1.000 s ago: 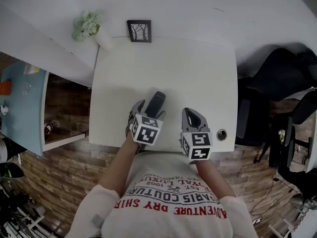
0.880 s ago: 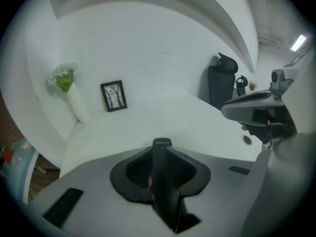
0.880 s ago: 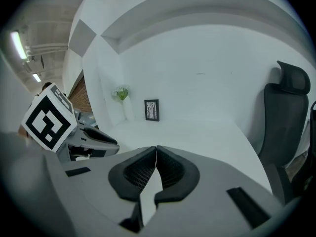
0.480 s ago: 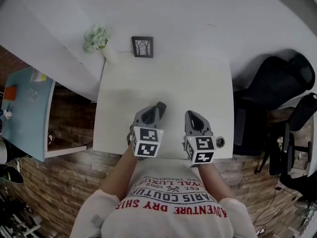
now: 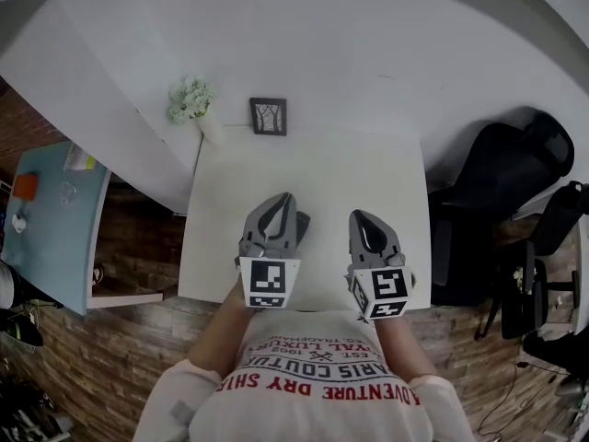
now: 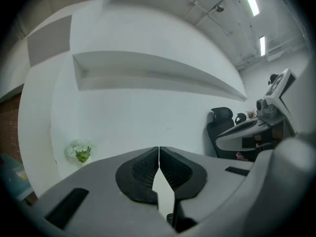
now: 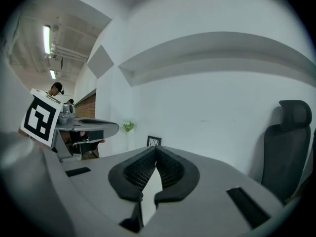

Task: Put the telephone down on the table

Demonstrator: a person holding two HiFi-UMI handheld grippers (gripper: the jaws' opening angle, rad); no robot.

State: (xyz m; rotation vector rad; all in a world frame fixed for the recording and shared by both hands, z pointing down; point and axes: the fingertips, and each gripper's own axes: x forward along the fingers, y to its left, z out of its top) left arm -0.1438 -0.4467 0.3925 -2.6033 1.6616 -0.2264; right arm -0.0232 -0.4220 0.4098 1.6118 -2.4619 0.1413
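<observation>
The dark telephone (image 5: 298, 225) lies on the white table (image 5: 230, 191), and only its right edge shows from under my left gripper. In the head view my left gripper (image 5: 282, 199) hangs over it with its jaws together. In the left gripper view the left gripper (image 6: 159, 151) is shut with nothing between its pads, and the telephone is out of sight. My right gripper (image 5: 362, 216) hovers to the right, apart from the telephone. It is also shut and empty (image 7: 156, 151).
A small framed picture (image 5: 268, 116) and a pot of pale flowers (image 5: 190, 99) stand at the table's far edge against the white wall. A black office chair (image 5: 497, 173) stands to the right of the table. A blue table (image 5: 46, 219) is at the left.
A second ago the left jaws stood open around the telephone. They have since shut empty, and both grippers have drawn back toward the table's near edge. The telephone stays on the table.
</observation>
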